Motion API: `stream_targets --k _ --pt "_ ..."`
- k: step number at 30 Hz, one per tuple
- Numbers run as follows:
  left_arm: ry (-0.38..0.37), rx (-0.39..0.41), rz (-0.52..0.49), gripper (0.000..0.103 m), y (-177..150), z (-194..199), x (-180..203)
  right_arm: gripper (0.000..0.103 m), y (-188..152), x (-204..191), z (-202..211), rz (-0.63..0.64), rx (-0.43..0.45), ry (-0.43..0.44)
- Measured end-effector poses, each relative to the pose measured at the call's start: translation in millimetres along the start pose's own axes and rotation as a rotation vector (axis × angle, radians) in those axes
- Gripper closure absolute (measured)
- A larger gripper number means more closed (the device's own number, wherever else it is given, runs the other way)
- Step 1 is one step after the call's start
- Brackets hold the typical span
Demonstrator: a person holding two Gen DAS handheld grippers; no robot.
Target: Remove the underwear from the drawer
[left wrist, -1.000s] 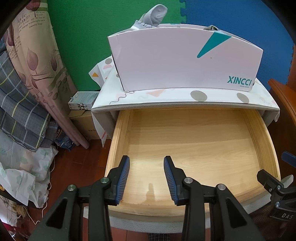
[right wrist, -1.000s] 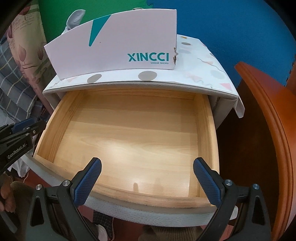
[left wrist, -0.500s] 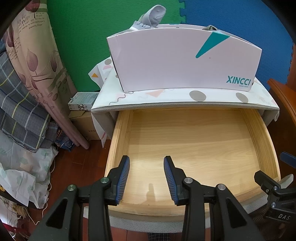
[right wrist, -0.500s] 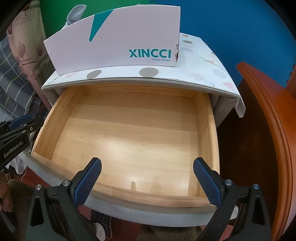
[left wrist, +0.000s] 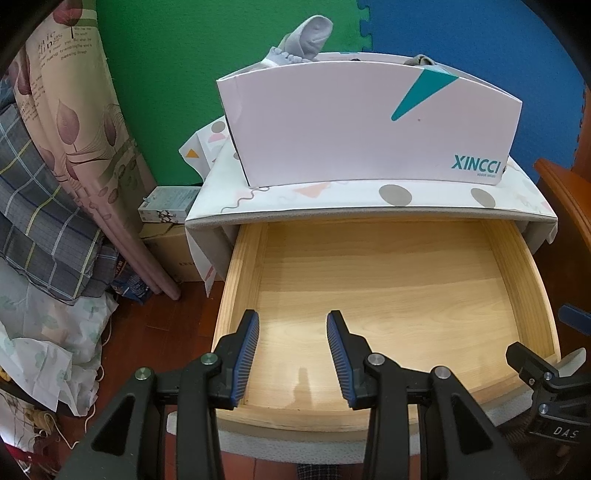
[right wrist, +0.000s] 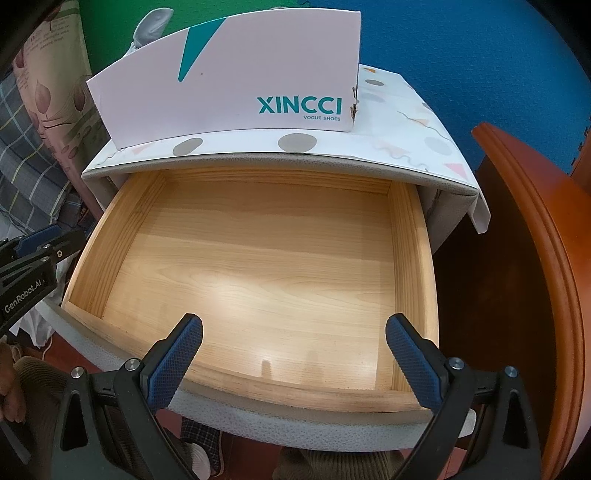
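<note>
The wooden drawer (left wrist: 384, 291) (right wrist: 258, 266) stands pulled out, and its floor shows only bare wood; no underwear lies in it. Grey fabric (left wrist: 304, 37) (right wrist: 149, 22) pokes out of the white XINCCI shoe box (left wrist: 369, 122) (right wrist: 236, 81) on the cabinet top. My left gripper (left wrist: 291, 325) hovers over the drawer's front left part, jaws partly apart with nothing between them. My right gripper (right wrist: 293, 328) hangs over the front edge, jaws wide apart and empty. Each gripper shows at the edge of the other's view: the right one (left wrist: 546, 373), the left one (right wrist: 33, 258).
A patterned cloth covers the cabinet top (left wrist: 369, 203) (right wrist: 399, 125). Folded bedding and a curtain (left wrist: 55, 177) pile up on the left, with small boxes (left wrist: 168, 203) on the floor. A red-brown wooden furniture edge (right wrist: 532, 258) stands close on the right. Green and blue foam mats line the wall.
</note>
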State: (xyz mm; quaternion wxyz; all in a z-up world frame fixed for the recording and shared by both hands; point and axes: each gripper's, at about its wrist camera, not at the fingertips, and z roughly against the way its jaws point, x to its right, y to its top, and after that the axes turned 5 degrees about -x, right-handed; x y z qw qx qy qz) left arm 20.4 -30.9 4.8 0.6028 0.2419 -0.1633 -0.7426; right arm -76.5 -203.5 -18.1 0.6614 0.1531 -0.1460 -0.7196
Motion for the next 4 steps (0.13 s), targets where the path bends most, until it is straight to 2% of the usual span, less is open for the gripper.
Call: stream_targets --k 4 --pt "-0.002 -0.002 0.007 0.064 0.9 -0.4 -2.4 0.005 0.0 0.0 0.3 0.0 -0.001 -0.001"
